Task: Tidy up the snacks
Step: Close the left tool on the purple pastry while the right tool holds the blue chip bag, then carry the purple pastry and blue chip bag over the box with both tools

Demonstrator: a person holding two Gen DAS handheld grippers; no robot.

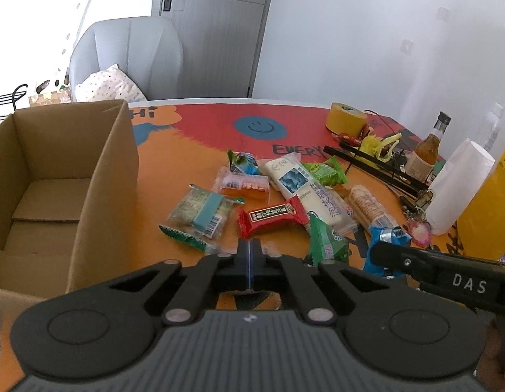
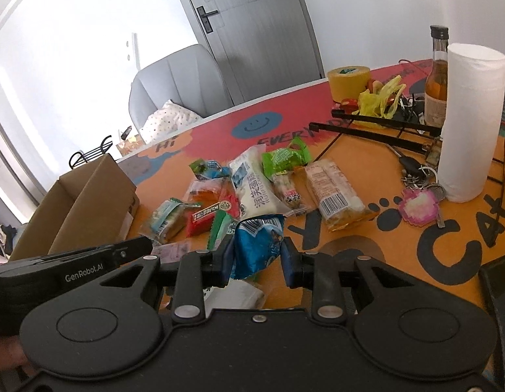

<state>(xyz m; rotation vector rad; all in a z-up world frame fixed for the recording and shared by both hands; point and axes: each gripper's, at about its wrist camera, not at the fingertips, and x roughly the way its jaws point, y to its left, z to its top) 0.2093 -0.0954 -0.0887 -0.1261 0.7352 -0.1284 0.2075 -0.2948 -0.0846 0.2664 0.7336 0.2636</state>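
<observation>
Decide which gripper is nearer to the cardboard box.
Left. The left gripper hangs, shut, just beside the cardboard box; the right gripper, holding a blue snack packet, is further out.

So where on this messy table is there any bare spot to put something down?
Bare tablecloth lies between the cardboard box and the snack pile, and around the smiley face behind it. The box floor is bare too. It is crowded near the paper towel roll and bottle.
</observation>
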